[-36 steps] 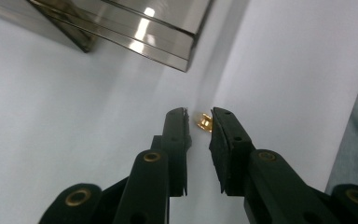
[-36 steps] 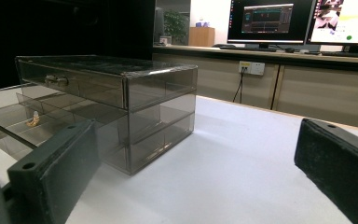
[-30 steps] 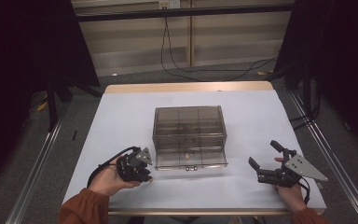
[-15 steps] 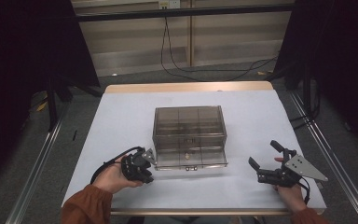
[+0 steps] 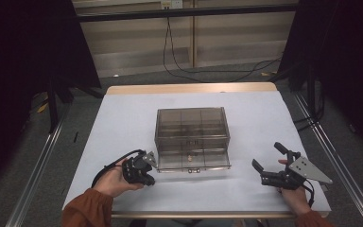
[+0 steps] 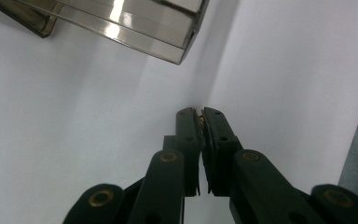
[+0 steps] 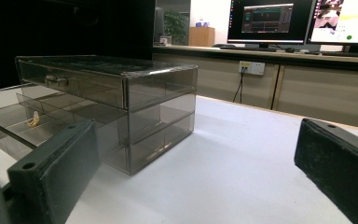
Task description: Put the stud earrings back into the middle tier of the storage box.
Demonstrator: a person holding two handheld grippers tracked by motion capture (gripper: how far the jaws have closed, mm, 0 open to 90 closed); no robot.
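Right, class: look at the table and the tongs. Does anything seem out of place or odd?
Mostly tidy. The smoky drawer box sits square mid-table, but its lower drawer is pulled out, with a small gold item inside. The left tongs are shut, with a gold speck showing at the tips; what it is cannot be told.

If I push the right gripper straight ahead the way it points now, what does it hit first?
Most likely the drawer box: the right gripper has its jaws wide open and the box's near corner sits ahead, slightly toward one jaw. Bare white table lies between; depth is hard to judge.
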